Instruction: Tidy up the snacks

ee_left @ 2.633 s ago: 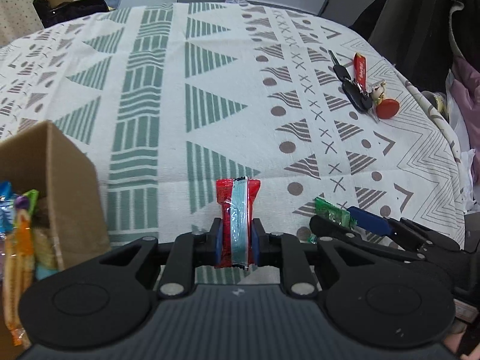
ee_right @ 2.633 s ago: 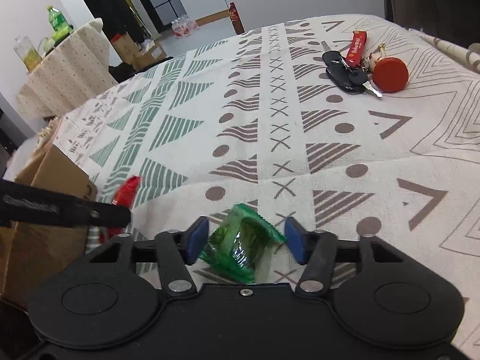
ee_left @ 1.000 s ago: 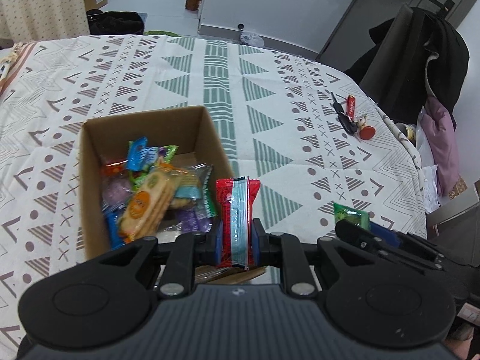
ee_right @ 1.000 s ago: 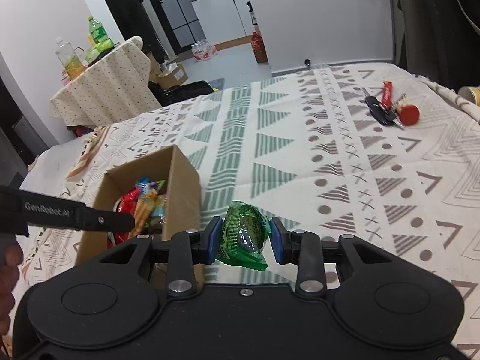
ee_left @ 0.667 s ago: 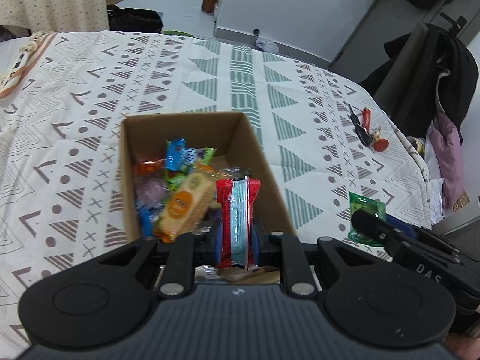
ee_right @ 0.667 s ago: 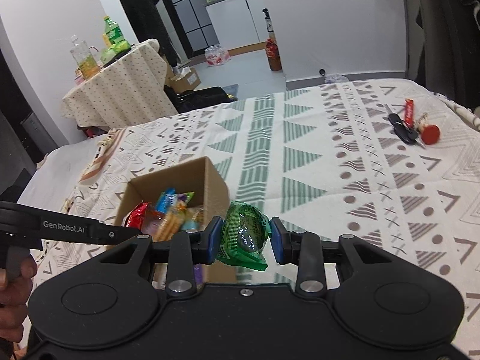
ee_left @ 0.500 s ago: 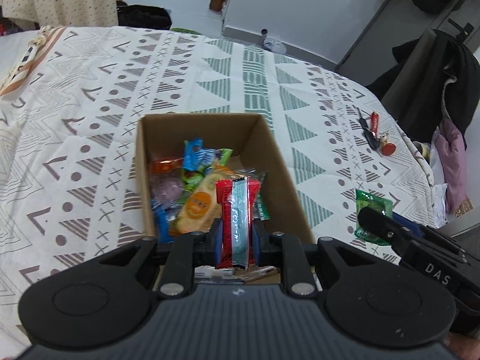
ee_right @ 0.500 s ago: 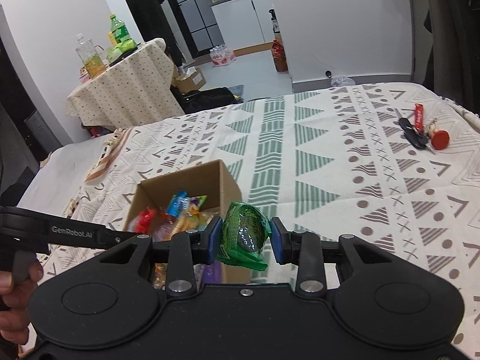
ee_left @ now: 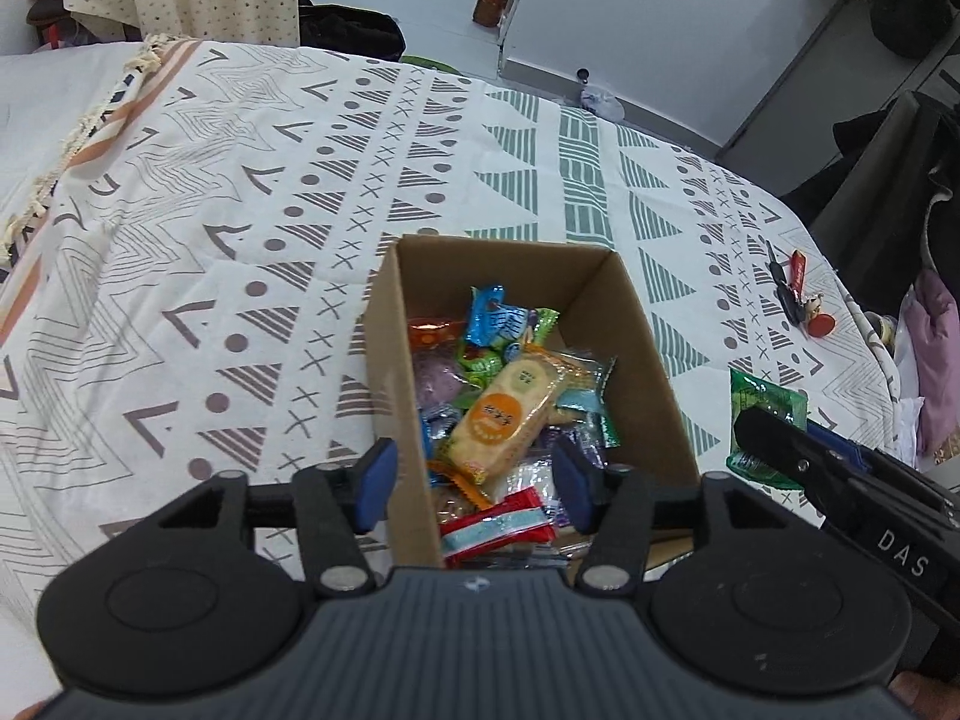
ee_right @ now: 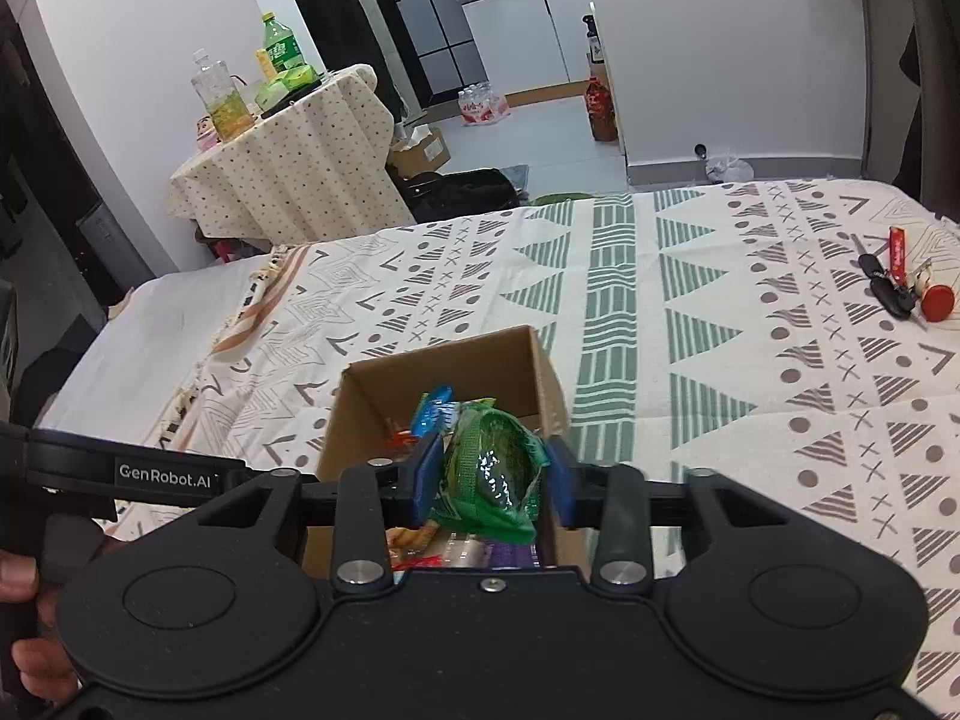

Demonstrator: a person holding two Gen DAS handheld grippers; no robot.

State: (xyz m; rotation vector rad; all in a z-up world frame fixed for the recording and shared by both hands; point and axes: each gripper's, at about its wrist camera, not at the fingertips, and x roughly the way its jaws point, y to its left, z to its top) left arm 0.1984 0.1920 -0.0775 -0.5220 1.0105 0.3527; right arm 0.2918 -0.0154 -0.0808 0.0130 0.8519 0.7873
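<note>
From the left wrist camera, the left gripper [ee_left: 474, 483] hangs above the near end of an open cardboard box [ee_left: 636, 354], its blue-padded jaws spread wide with nothing between them. Just below the gap, a red snack packet [ee_left: 498, 525] with a pale blue stripe lies on its side on the heap inside the box, at the near wall. The rest of the heap is a mix of wrapped snacks, topped by a long cracker pack [ee_left: 504, 414] with an orange round label, with a blue wrapper [ee_left: 495, 318] toward the far wall. The box stands on a patterned tablecloth [ee_left: 240, 228] of green and brown triangles, dots and crosses. A bunch of keys [ee_left: 795, 300] with a red strap lies near the cloth's right edge, well apart from the box. At the right, the right gripper [ee_left: 762, 429] shows from the side with a green packet [ee_left: 765, 420] at its tip.

From the right wrist camera, the right gripper [ee_right: 489, 474] is clamped on that green packet [ee_right: 489, 468], which sits crumpled between the blue pads. It is held over the near right part of the box [ee_right: 540, 372]; whether it touches the snacks below is hard to tell, as the gripper body hides them. At the left, a hand [ee_right: 27, 624] grips the handle of the left gripper. The keys [ee_right: 894, 285] lie toward the cloth's far right corner.
</note>
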